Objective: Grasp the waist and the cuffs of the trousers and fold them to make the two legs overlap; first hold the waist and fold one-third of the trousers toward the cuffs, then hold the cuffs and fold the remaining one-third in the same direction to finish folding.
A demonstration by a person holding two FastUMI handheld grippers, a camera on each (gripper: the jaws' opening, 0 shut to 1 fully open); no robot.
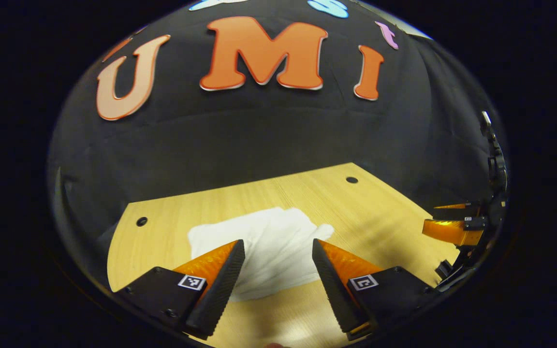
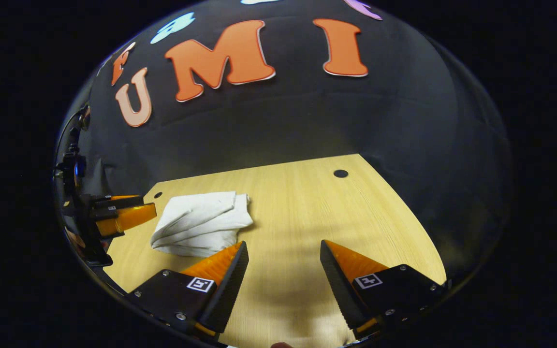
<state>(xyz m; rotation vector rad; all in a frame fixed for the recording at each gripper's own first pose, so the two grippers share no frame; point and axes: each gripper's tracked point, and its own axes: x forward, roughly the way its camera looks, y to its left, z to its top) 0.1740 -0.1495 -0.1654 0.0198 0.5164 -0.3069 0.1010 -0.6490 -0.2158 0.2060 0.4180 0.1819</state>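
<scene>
White trousers (image 1: 264,246) lie folded into a compact bundle on the wooden table (image 1: 365,217). My left gripper (image 1: 278,251) hovers open just above and in front of the bundle, with nothing between its fingers. In the right gripper view the same folded trousers (image 2: 201,222) rest at the left of the table, beyond the left finger. My right gripper (image 2: 283,253) is open over bare wood to the right of the bundle. Each gripper also shows at the edge of the other's view: the right gripper (image 1: 452,227) and the left gripper (image 2: 119,212).
The table (image 2: 307,203) has round holes near its far corners (image 1: 351,180) (image 1: 141,221) (image 2: 340,173). Black cloth forms the wall behind the table. Bare wood stretches to the right of the trousers.
</scene>
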